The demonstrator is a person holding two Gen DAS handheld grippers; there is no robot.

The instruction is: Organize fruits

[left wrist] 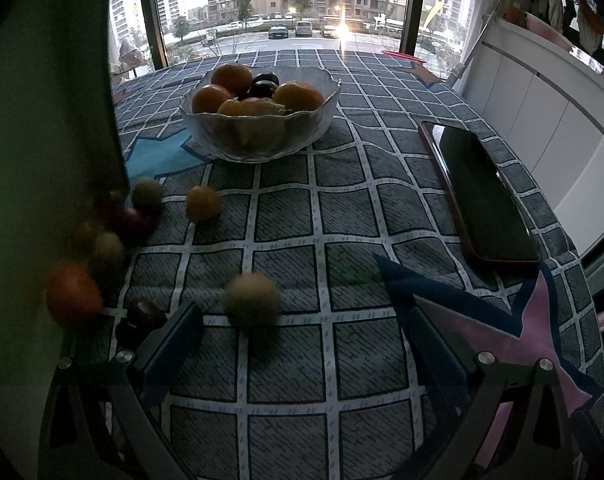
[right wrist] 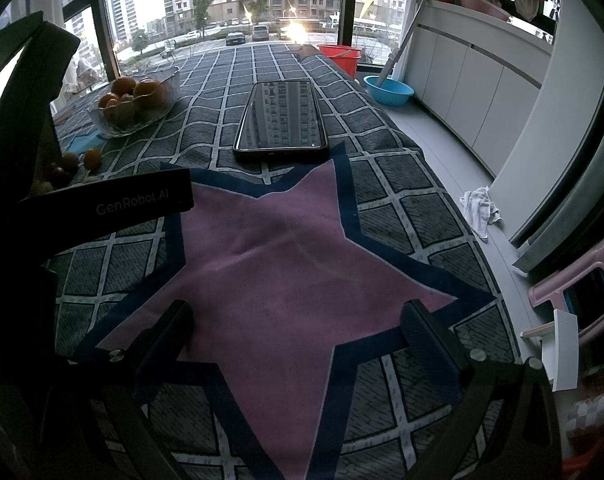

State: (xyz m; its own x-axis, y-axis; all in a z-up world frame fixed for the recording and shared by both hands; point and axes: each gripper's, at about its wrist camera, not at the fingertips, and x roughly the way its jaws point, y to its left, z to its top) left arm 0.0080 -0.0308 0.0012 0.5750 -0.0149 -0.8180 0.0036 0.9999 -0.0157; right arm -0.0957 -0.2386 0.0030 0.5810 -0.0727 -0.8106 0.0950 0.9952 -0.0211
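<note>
A: What filled the frames, biggest first?

B: The checked tablecloth [left wrist: 286, 216], a woven grey grid with a pink star [right wrist: 286, 248] printed on it. Next the scalloped glass bowl [left wrist: 258, 120] at upper centre of the left wrist view, already piled with oranges and dark plums. Then a glossy black phone [left wrist: 481, 196] lying flat at right.

A: And the loose fruit?

B: Scattered along the left edge: an orange [left wrist: 74, 296], a dark plum [left wrist: 140, 320], a small yellow-orange fruit [left wrist: 202, 202], and a pale green round fruit [left wrist: 253, 300] lowest, just ahead of the left gripper [left wrist: 305, 344].

A: The tools?

B: Both stood spread wide and empty. The right gripper [right wrist: 298, 332] hovered over the star, well apart from any fruit.

A: How should that pick have gone?

B: I'd judge the green fruit was the target. Being round and smooth, it would likely roll, so centre the blue pads [left wrist: 174, 344] on either side and close gently.
</note>
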